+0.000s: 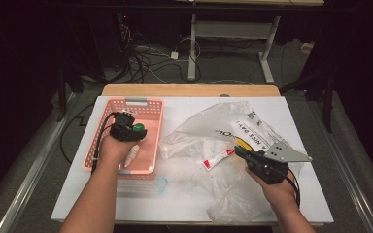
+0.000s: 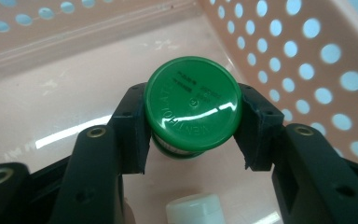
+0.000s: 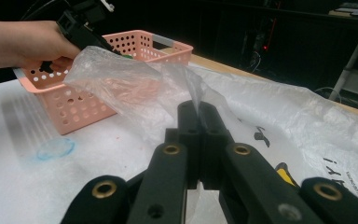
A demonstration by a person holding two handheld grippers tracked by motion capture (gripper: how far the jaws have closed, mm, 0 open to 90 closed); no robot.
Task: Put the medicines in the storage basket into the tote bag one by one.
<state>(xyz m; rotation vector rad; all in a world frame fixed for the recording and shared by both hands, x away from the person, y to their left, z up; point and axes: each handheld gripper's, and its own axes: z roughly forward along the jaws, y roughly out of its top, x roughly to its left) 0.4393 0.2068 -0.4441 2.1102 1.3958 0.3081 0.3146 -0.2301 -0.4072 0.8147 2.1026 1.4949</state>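
Left gripper (image 2: 193,135): clamped across a green-capped jar (image 2: 192,103), one pad on each side just under the cap.
Jar position: between the jaws, upright inside the pink perforated basket (image 1: 148,109); whether it rests on the floor cannot be told.
Basket edges: a holed wall stands close beyond one jaw; open floor on the other side; a white cap (image 2: 196,211) lies just below the gripper.
Right gripper (image 3: 199,122): jaws together, pinching a fold of the clear plastic bag (image 3: 135,88), probably to hold its mouth raised.
Bag contents: a red-and-white tube (image 1: 218,158) lies just ahead of the right gripper.
Free room: bare desk (image 1: 179,194) between both hands.
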